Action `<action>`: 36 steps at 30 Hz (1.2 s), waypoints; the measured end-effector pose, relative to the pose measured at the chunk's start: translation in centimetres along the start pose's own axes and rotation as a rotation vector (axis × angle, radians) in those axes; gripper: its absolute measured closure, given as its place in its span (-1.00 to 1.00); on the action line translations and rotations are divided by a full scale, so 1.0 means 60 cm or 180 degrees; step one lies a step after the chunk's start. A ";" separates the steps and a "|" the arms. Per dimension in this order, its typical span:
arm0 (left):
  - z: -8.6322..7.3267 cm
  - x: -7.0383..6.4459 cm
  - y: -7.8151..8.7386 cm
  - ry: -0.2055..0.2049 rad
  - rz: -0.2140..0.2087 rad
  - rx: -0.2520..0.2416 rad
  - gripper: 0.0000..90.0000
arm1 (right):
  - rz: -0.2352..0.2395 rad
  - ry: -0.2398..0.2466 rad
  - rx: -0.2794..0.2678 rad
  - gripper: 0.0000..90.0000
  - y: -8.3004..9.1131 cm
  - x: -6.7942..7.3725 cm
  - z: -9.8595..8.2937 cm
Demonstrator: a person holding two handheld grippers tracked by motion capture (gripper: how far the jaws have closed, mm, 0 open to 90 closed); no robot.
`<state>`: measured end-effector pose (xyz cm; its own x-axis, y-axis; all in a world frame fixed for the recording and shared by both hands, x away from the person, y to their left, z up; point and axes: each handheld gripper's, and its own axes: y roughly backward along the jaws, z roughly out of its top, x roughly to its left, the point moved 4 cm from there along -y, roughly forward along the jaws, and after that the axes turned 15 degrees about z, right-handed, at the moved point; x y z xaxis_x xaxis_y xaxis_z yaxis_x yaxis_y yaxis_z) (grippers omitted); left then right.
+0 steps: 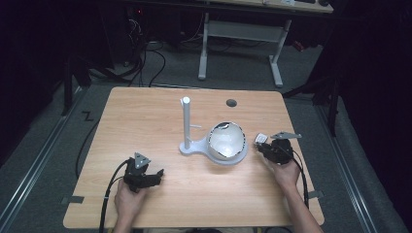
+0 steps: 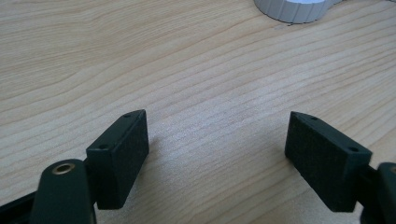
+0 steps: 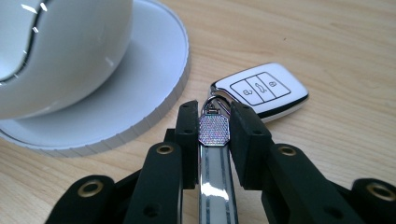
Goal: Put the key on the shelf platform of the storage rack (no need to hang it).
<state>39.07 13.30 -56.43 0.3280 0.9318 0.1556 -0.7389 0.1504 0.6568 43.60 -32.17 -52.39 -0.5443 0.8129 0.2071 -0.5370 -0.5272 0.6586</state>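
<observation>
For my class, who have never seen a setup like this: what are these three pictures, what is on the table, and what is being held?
A person holds a two-jaw gripper in each hand at a wooden table. One picture looks down from above; the other two come from cameras riding on the grippers. On the table stands a white stand with a post and a round bowl. The left gripper is open over bare wood. The right gripper is shut on the metal strap of a car key fob lying beside the stand.

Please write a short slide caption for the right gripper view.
Right gripper shut on the key fob's metal strap, beside the white stand base.
</observation>
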 end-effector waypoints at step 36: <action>0.000 0.000 0.000 -0.0005 0.0004 -0.0001 -0.51 | 0.0024 0.0118 -0.0537 0.65 0.102 0.019 0.034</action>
<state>39.07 13.31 -56.44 0.3278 0.9315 0.1576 -0.7395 0.1492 0.6564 40.99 -33.98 -46.64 -0.5705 0.8008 0.1825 -0.6316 -0.5698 0.5258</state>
